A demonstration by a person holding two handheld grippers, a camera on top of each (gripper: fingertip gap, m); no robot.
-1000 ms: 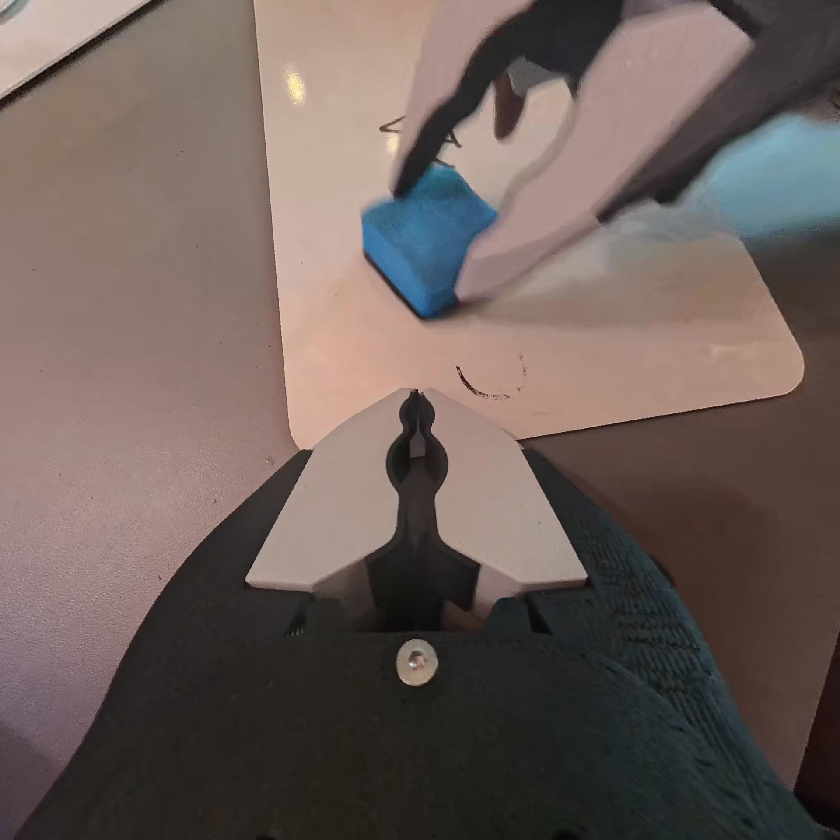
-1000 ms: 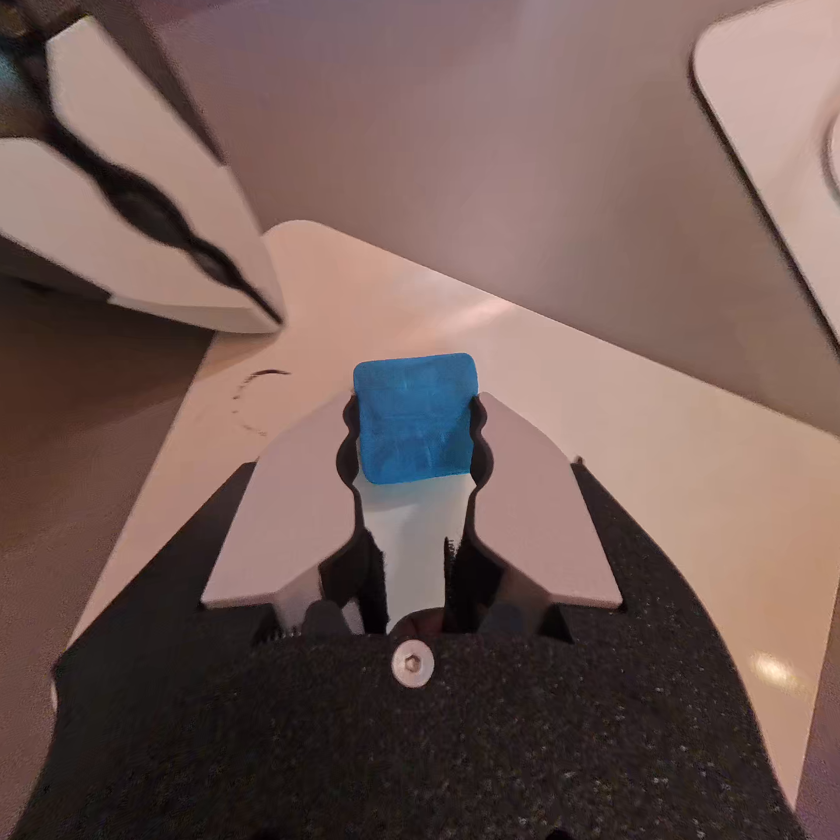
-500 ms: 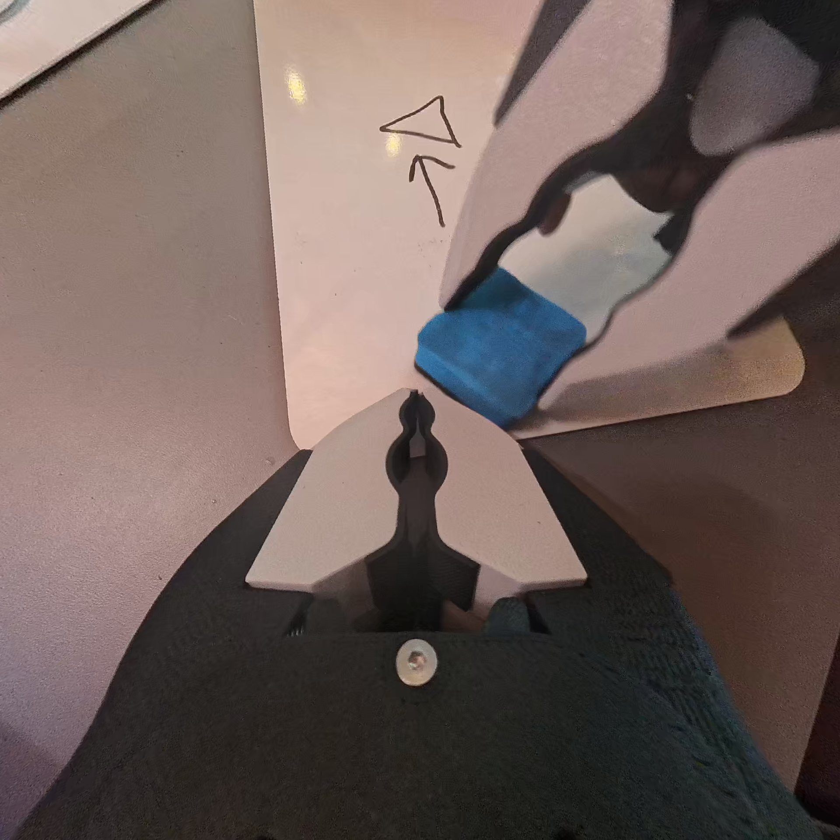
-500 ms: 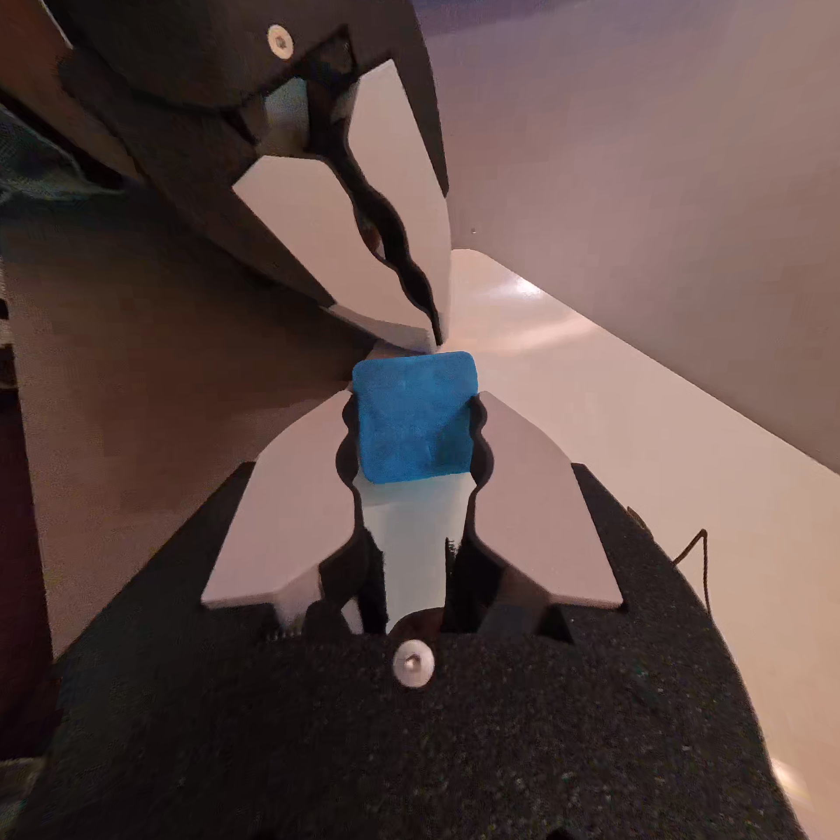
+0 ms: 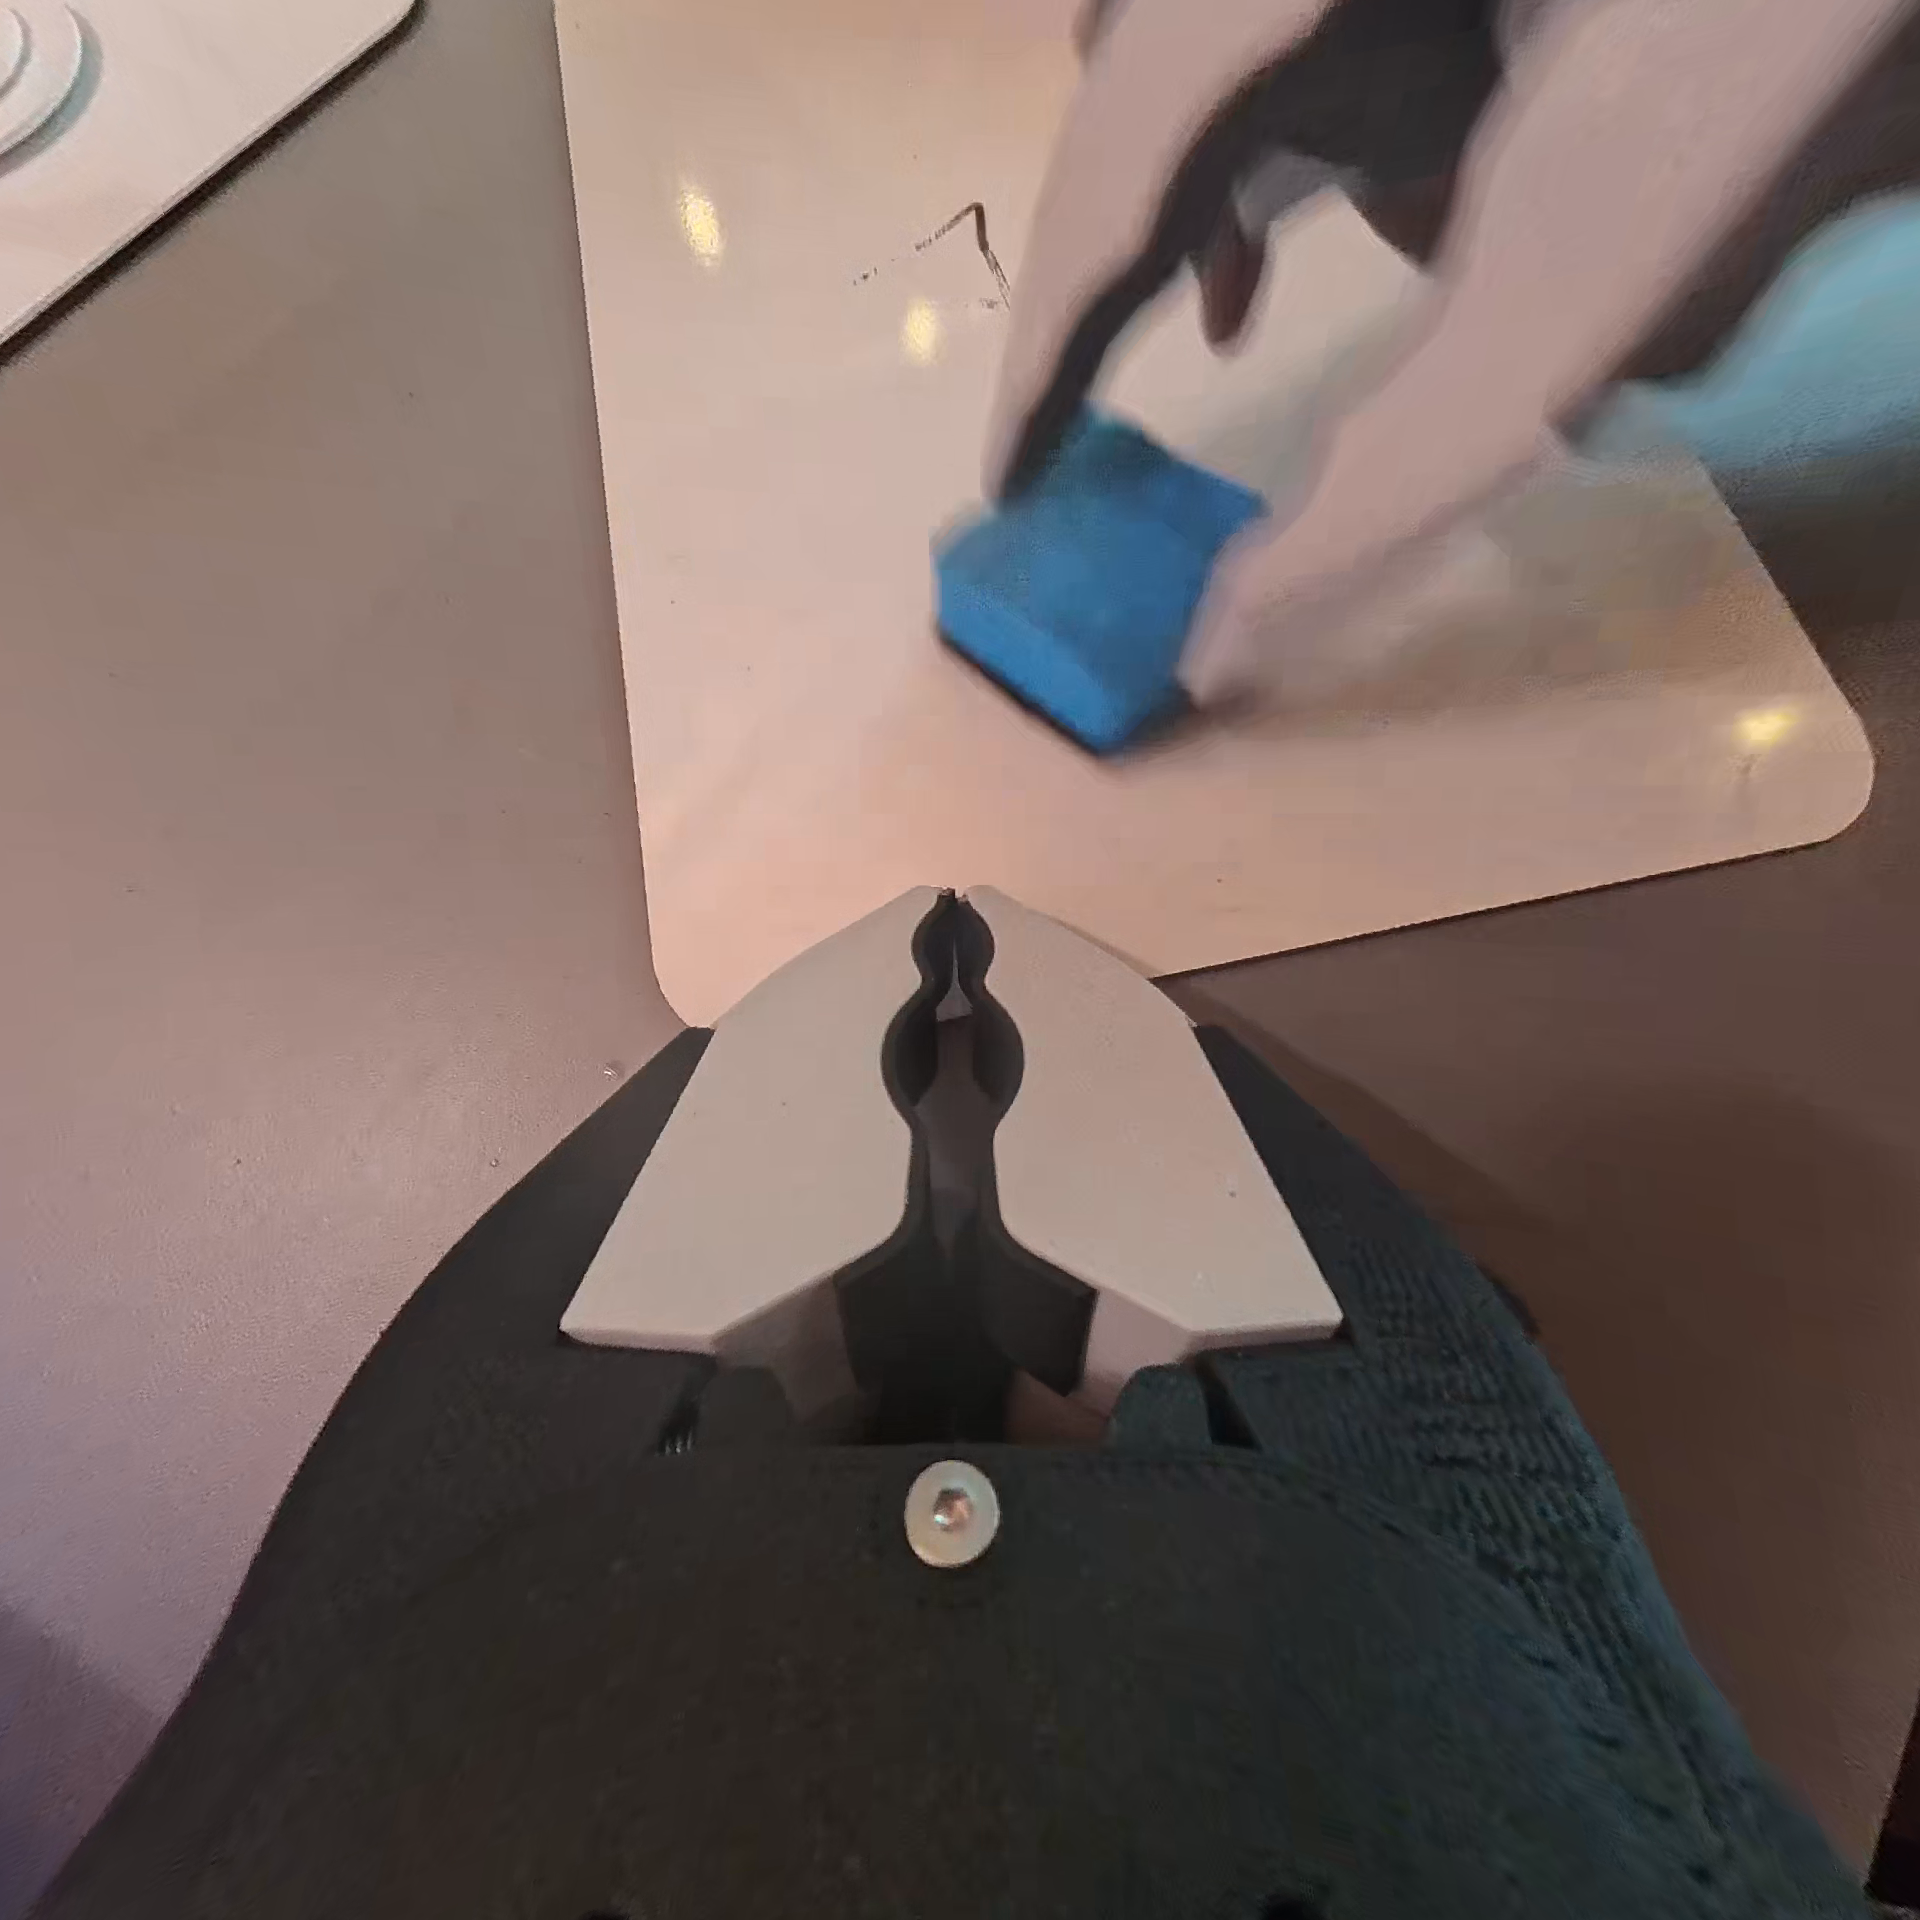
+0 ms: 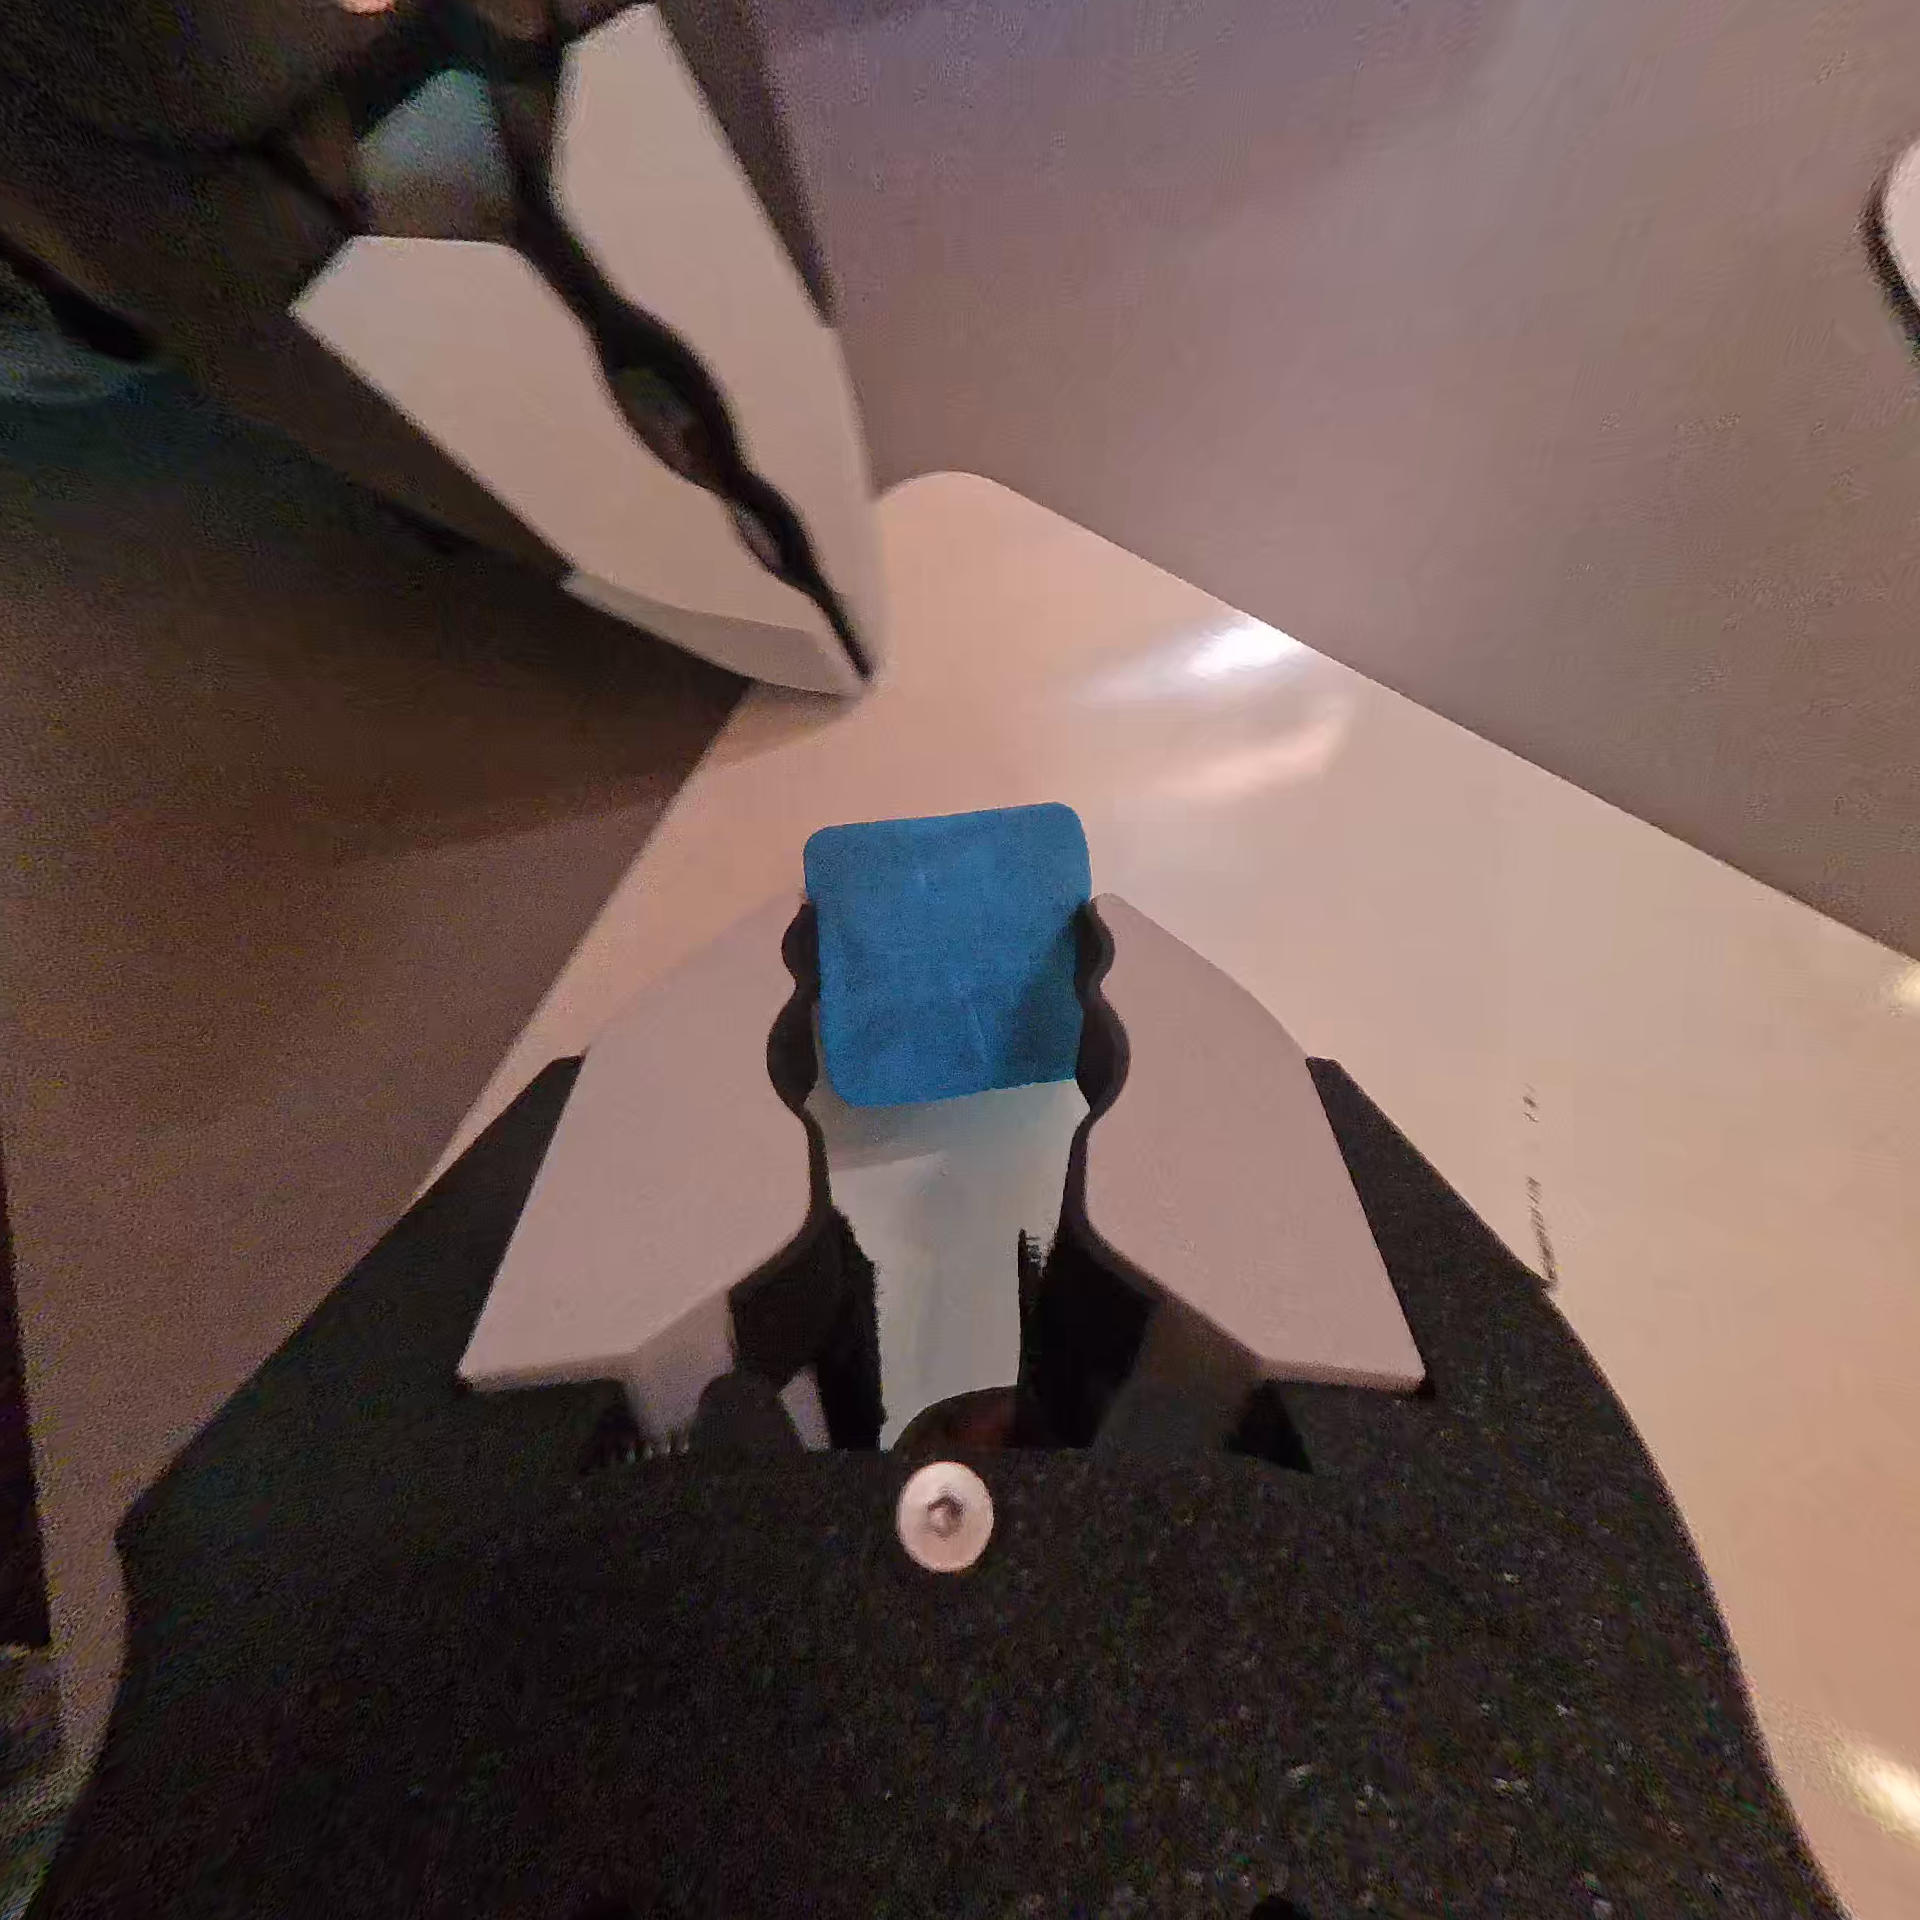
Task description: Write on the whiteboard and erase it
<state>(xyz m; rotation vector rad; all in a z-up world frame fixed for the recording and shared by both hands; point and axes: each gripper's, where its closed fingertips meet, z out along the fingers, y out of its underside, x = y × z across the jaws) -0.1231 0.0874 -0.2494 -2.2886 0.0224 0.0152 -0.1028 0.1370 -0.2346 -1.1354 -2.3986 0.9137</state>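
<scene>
The left claw (image 5: 951,891) is clenched on nothing, its tips over the near corner of the flat white rounded-corner whiteboard (image 5: 790,582) on the brown counter (image 5: 291,644). Farther off, the right claw (image 6: 945,914) grips a blue square felt eraser (image 6: 945,951) pressed on the board, near faint black marker traces (image 5: 961,249).

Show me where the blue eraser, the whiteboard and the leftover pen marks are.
blue eraser (image 6: 945,951): right wrist view, middle of its felt face.
whiteboard (image 5: 790,665): left wrist view, bare white surface.
leftover pen marks (image 5: 971,244): left wrist view, the dark angled stroke.
</scene>
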